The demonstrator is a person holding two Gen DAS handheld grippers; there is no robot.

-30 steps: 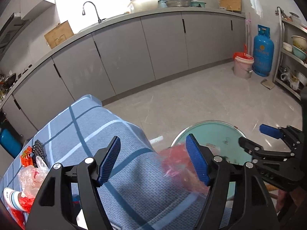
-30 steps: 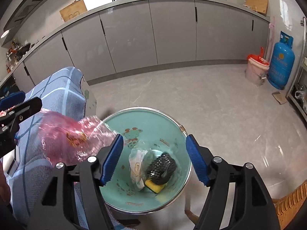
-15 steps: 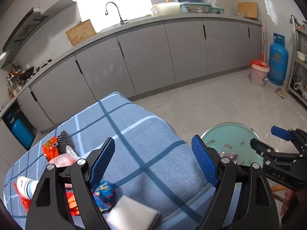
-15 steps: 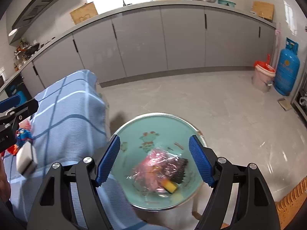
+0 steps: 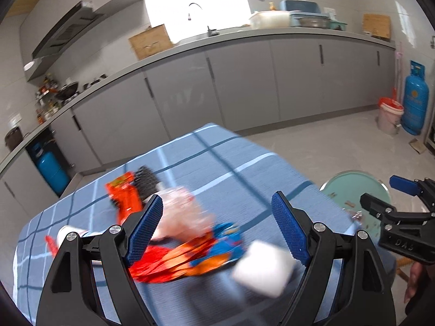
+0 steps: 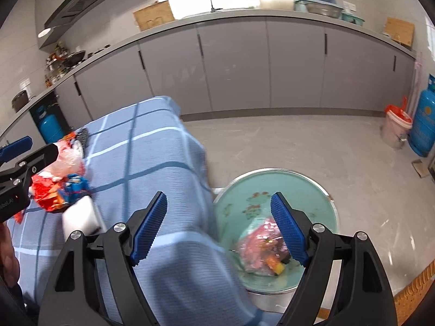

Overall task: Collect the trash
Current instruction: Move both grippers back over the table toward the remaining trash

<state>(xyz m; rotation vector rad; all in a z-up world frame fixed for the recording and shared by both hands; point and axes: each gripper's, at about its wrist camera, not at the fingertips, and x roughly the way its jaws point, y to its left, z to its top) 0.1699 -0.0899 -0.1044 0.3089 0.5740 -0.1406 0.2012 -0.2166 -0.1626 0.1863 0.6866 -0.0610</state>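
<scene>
One basin (image 6: 274,179), perhaps five trash pieces (image 5: 190,255).

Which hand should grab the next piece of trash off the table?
Probably the left. The left gripper is open right over the wrapper pile on the blue tablecloth, while the right gripper is open beside the basin.

table (image 5: 217,168): blue checked cloth | on it, clustered at left: white block (image 5: 262,267), blue-orange wrapper (image 5: 214,250) touching it, red wrapper (image 5: 157,263), clear bag (image 5: 182,212), orange packet (image 5: 125,198), black scrubber (image 5: 148,180) | floor (image 6: 285,146): teal basin (image 6: 277,190) just beside table edge, pink bucket (image 6: 395,130), blue cylinder (image 6: 424,125)
</scene>
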